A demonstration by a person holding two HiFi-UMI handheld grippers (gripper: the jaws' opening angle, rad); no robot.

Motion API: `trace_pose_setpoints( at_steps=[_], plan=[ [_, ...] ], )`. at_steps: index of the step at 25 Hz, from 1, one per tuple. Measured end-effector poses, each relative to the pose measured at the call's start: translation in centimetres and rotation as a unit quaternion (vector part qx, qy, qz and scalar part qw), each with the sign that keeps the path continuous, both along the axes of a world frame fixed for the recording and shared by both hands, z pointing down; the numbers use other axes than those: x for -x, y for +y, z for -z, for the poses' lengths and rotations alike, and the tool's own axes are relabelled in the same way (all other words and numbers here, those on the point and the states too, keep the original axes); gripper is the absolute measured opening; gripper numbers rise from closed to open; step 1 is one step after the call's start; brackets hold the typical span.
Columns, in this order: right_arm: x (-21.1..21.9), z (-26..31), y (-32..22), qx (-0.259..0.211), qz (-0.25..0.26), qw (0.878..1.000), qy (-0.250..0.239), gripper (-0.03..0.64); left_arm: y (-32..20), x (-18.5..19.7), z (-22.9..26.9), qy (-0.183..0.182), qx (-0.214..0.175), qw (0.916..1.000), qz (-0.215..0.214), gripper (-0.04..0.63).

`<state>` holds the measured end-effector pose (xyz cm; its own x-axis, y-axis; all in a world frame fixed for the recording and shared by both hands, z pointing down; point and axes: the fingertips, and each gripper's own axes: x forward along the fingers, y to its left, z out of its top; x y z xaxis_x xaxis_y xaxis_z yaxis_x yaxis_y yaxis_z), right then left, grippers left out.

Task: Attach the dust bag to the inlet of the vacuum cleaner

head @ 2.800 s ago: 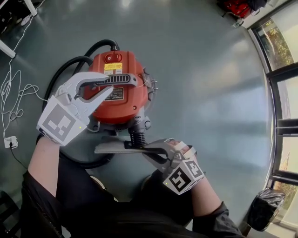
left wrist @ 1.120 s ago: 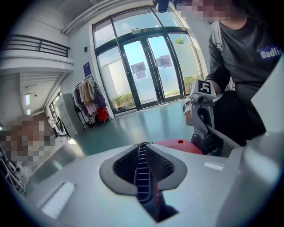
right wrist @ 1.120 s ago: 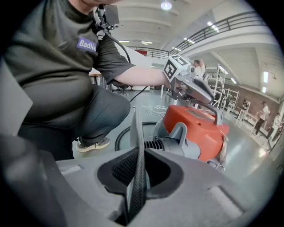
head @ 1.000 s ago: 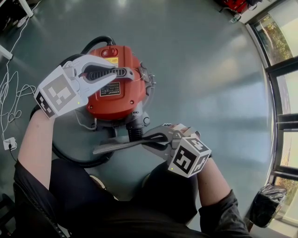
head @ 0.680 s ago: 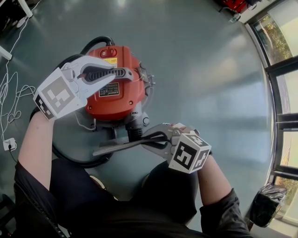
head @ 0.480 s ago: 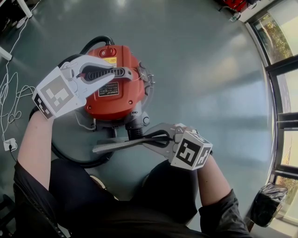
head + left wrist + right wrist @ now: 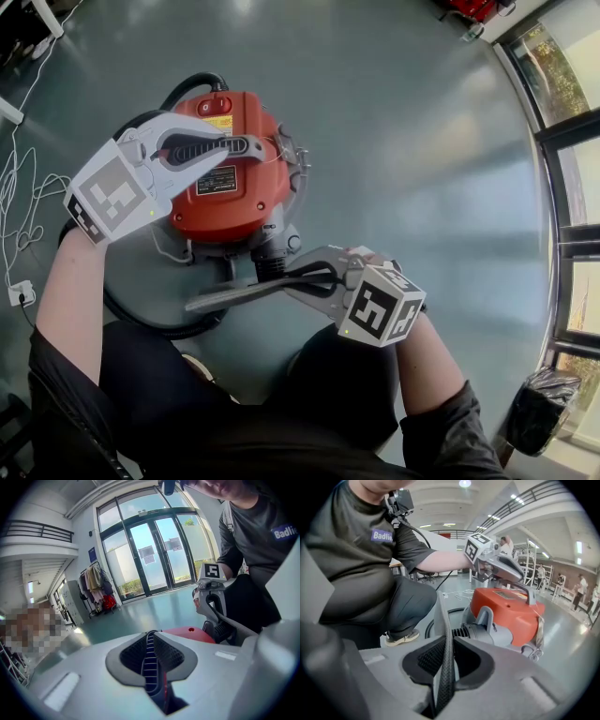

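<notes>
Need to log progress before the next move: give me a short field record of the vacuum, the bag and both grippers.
vacuum cleaner: red, upright on the floor
left gripper: shut on the handle on top
right gripper: shut on the dust bag; jaws have just eased open slightly, bag between the pads
dust bag: flat, grey, against the ribbed inlet
seated on inlet: cannot tell
</notes>
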<state>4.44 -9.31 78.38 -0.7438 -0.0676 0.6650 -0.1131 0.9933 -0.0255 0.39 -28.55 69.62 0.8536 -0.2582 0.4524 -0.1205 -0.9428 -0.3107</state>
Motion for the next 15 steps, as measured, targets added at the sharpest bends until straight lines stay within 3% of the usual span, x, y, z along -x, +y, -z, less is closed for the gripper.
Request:
trace_pose_setpoints(
  at_steps=[3, 5, 12, 15],
  plan=[
    [-0.7, -0.1, -0.3, 0.015, -0.041, 0.999, -0.019, 0.04, -0.4, 0.0, 0.0, -0.004, -0.008, 0.9999, 0.008, 0.008],
    [-0.7, -0.1, -0.4, 0.016, -0.049, 0.998, -0.02, 0.04, -0.4, 0.0, -0.1, -0.007, -0.01, 0.9999, 0.007, 0.008],
    [0.5, 0.0, -0.6, -0.005, -0.005, 1.0, 0.016, 0.051, -0.4, 0.0, 0.0, -0.003, -0.014, 0.9999, 0.004, 0.008],
    [0.2, -0.1, -0.8, 0.007, -0.015, 1.0, 0.009, 0.051, -0.4, 0.0, 0.0, -0.003, -0.016, 0.9998, 0.006, 0.008]
  ],
)
